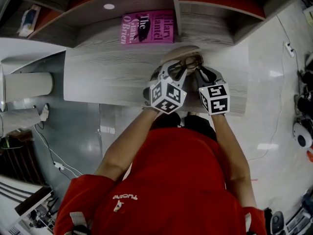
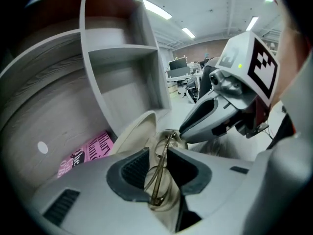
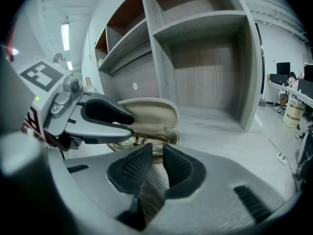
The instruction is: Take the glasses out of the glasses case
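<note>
A beige glasses case (image 1: 177, 53) lies open on the grey wooden desk (image 1: 107, 77), its lid (image 3: 146, 112) standing up. Thin gold-framed glasses (image 2: 160, 168) sit between the pads of my left gripper (image 2: 157, 153), which is shut on them just at the case's mouth. In the head view the left gripper (image 1: 180, 68) reaches into the case from the near side. My right gripper (image 3: 156, 153) is right beside it, shut with only bare desk showing in its narrow gap, its tips just short of the case. The glasses (image 3: 149, 139) hang under the left gripper's finger (image 3: 105, 114).
A pink book (image 1: 148, 27) lies at the back of the desk, left of an upright shelf divider (image 1: 176, 9). Shelf compartments (image 3: 205, 67) rise behind the case. The desk's front edge runs close under both grippers.
</note>
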